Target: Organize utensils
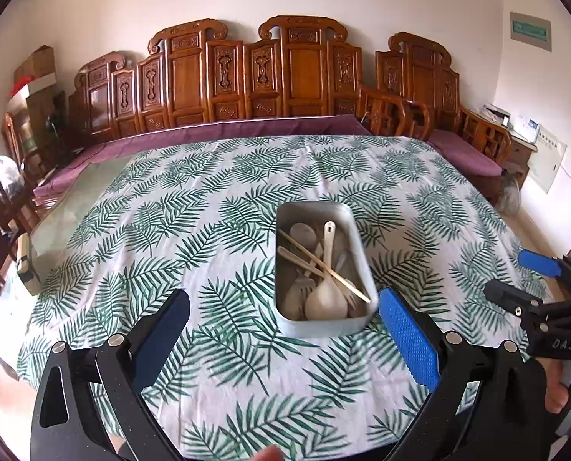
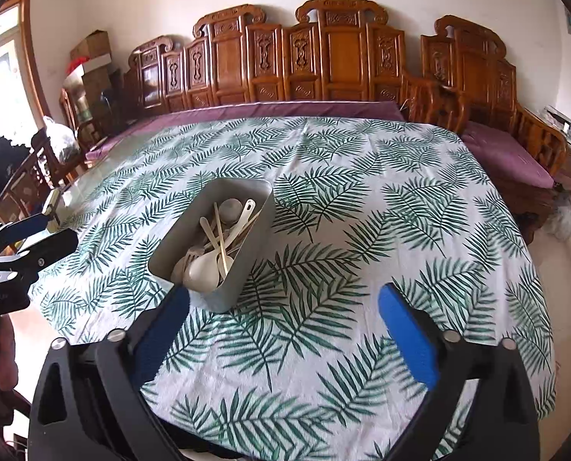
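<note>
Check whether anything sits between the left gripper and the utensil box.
Nothing visible does. Only bare leaf-print tablecloth lies between the open left gripper and the grey utensil box, just ahead of it.

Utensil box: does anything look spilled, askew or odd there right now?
Nothing spilled. The utensils lie jumbled and crisscrossed inside the grey box, chopsticks across spoons and a fork, unsorted. The box sits upright on the leaf-print tablecloth; both claws are open and empty.

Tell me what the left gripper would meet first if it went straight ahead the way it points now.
Most likely the grey metal tin holding the utensils: it sits just ahead of the open left gripper, slightly toward its right jaw. Depth is unclear, so if the gripper is angled downward it might touch the leaf-print tablecloth first.
</note>
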The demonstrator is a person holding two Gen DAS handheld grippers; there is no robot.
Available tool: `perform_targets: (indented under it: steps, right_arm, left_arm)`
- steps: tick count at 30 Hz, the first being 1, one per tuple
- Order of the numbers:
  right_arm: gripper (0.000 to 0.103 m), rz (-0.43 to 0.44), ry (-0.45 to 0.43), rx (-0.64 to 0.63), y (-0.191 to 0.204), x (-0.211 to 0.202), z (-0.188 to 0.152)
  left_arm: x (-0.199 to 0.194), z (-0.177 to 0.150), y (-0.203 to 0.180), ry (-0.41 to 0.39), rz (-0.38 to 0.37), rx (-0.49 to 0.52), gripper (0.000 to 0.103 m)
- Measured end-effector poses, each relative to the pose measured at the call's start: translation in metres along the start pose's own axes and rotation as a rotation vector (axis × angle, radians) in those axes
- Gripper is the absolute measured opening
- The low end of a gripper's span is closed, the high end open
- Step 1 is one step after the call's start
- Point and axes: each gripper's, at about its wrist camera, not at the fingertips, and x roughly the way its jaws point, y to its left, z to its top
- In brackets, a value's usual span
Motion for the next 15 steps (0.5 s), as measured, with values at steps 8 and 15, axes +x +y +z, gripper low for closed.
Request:
perform_targets:
  steps: [8,15]
  right_arm:
    - [0.100,-0.020,-0.111,-0.003,0.005,-0.056,-0.003]
    - [0.100,-0.011,-0.198,0.010,0.007,-0.100,0.004]
  left_arm:
    - [-0.040,0.004,-0.015,-0.066,0.012,0.024,0.095]
    - [-0.086,0.013,-0.029,-0.157,0.001,0.036,0.095]
